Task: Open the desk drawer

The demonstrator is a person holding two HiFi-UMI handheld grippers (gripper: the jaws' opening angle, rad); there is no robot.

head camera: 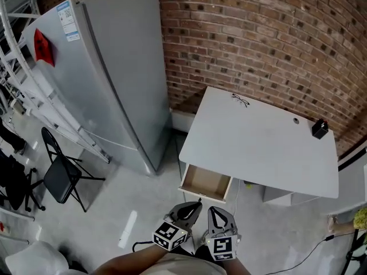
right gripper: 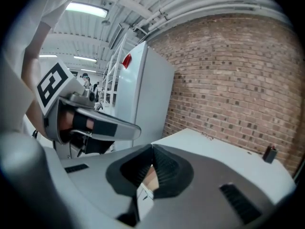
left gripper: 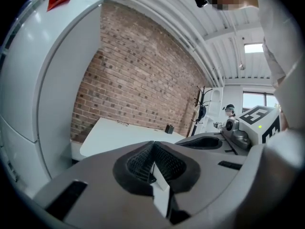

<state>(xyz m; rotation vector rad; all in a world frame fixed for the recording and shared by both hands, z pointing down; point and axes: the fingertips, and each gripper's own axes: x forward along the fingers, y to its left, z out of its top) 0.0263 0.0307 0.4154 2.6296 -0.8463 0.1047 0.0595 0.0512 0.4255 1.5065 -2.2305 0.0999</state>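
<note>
The white desk (head camera: 258, 142) stands against the brick wall. Its drawer (head camera: 205, 183) is pulled out at the desk's near left corner and shows a bare wooden inside. My left gripper (head camera: 194, 207) and right gripper (head camera: 215, 212) hang side by side at the bottom of the head view, close to my body and short of the drawer, touching nothing. The left gripper (left gripper: 153, 145) is shut and holds nothing, with the desk top (left gripper: 124, 132) beyond it. The right gripper (right gripper: 152, 149) is also shut and holds nothing, with the desk top (right gripper: 224, 156) ahead.
A tall grey fridge (head camera: 109, 79) stands left of the desk. A black folding chair (head camera: 63, 173) and a ladder (head camera: 51, 113) are further left. On the desk lie a small black object (head camera: 319, 128) and a pair of glasses (head camera: 239, 100). A cable (head camera: 298, 256) runs over the floor.
</note>
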